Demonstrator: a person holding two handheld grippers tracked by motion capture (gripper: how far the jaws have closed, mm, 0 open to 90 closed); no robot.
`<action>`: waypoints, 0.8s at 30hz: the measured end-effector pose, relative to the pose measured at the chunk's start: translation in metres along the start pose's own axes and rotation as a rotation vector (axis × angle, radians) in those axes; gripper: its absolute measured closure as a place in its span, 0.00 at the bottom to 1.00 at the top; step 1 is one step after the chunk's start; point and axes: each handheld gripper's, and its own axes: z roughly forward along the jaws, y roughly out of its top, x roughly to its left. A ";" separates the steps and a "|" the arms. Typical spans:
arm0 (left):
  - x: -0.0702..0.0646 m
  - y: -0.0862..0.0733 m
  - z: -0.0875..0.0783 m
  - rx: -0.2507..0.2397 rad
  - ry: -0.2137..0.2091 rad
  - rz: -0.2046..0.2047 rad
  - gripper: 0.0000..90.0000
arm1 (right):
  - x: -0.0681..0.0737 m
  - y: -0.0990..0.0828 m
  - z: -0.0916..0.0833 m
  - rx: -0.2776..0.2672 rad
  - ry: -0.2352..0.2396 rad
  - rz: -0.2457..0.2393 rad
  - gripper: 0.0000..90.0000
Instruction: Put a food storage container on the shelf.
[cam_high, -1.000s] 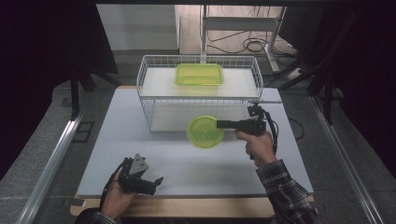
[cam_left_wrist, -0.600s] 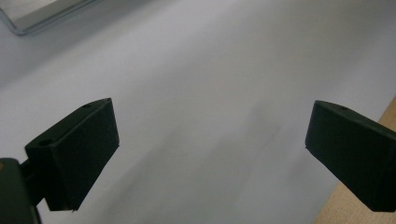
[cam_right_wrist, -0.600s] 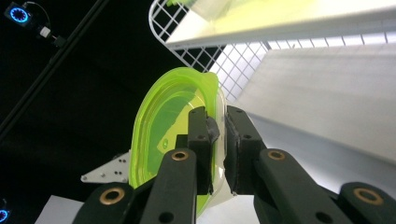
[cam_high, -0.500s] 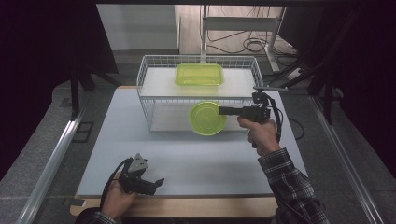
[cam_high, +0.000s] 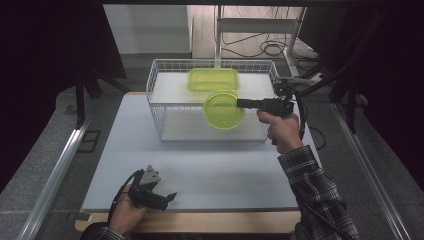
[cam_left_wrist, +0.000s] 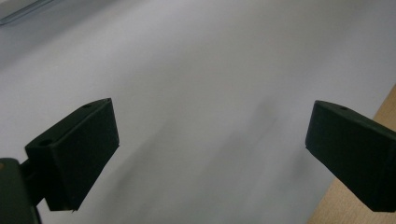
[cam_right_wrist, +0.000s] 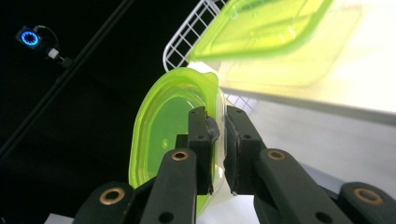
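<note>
Lid (cam_high: 223, 111) on edge, face toward camera

A pale grey table top (cam_high: 200, 165) with a light wooden front edge (cam_high: 200, 222) stands on a grey floor (cam_high: 45, 150), in a room dark at both sides. Beyond it, a lit strip of light floor shows a white wall panel (cam_high: 145, 27), a metal frame (cam_high: 260, 25) and loose cables (cam_high: 272, 48). Metal rails (cam_high: 55, 172) run along both sides of the table.
</note>
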 end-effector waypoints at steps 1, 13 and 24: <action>0.000 0.000 0.000 0.001 -0.001 0.000 0.03 | 0.001 0.003 0.000 -0.004 0.000 0.001 0.90; -0.001 0.000 0.000 0.010 -0.001 0.009 0.03 | 0.020 0.038 0.000 -0.066 -0.039 -0.041 0.90; -0.001 0.000 0.001 0.011 0.000 0.011 0.03 | 0.020 0.061 0.014 -0.128 -0.089 -0.026 0.90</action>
